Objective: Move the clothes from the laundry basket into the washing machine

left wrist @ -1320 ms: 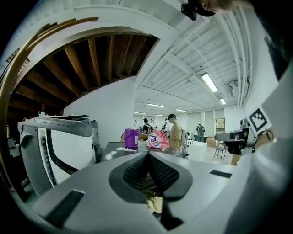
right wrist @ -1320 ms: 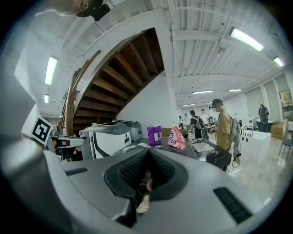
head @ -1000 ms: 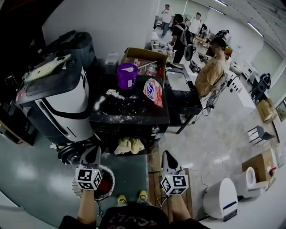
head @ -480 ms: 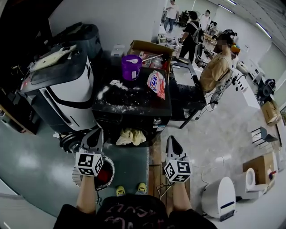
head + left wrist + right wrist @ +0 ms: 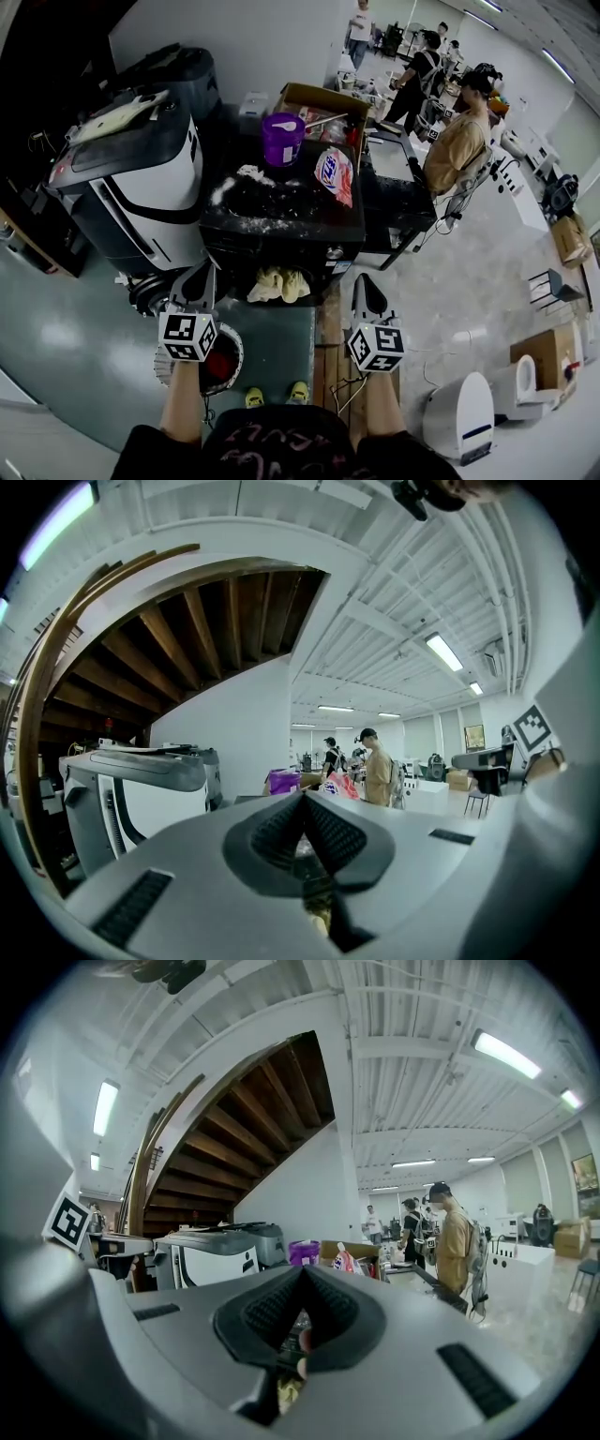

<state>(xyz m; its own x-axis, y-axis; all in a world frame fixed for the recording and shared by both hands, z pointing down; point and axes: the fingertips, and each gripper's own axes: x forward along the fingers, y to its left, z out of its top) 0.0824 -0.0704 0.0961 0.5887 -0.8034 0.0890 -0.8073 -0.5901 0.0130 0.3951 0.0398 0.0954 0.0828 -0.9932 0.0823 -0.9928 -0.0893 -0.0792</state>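
Open lab/workshop: appliances [image 5: 141, 192], cardboard boxes [image 5: 548, 347], ppl [image 5: 457, 145] standing about.

Two grippers [image 5: 206, 269] [image 5: 359, 279], one purple tub [image 5: 282, 139], one detergent bag [image 5: 336, 175], one laundry basket [image 5: 237, 364].

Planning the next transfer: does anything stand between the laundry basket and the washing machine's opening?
Nothing visible stands on the floor between the laundry basket and the washing machine. Yellow cloth hangs from the machine's front opening and may crowd the mouth.
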